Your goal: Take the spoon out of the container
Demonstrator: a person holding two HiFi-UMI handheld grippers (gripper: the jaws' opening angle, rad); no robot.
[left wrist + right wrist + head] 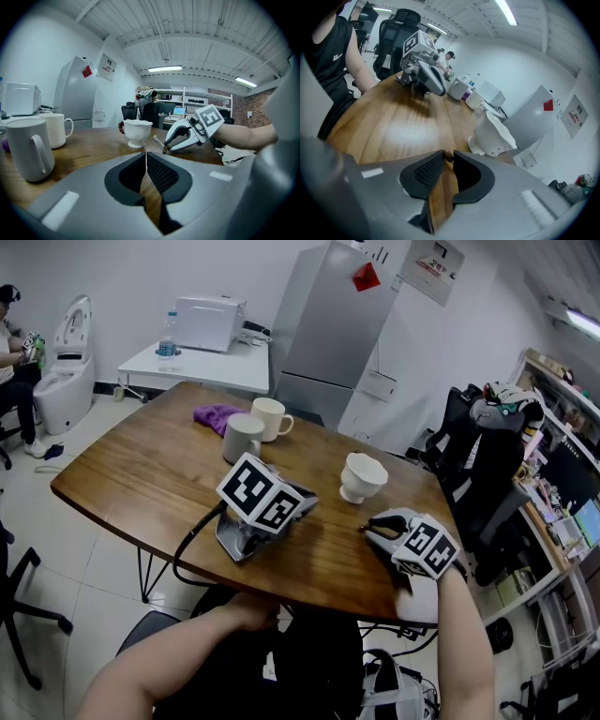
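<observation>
Head view first: my right gripper (371,526) is low over the wooden surface (150,474), and the white footed cup (361,476) stands just ahead of its tips. My left gripper (295,507) rests on the surface off to the side, well clear of the cup.

Left gripper view: its jaws are together at the tips with nothing between them. Straight ahead the spoon (158,140) is out of the cup. Its bowl is just beside the cup's foot and its handle runs back to my right gripper's tips.

Right gripper view: the jaws stand a little apart, and the brown end of the spoon's handle sits right at the tips. I see no pad pressing on it. The cup is ahead and to the right.

So I read this as the letting-go step, with the spoon set down beside the cup. Next I should draw the right gripper straight back without dragging the handle or nudging the cup.
</observation>
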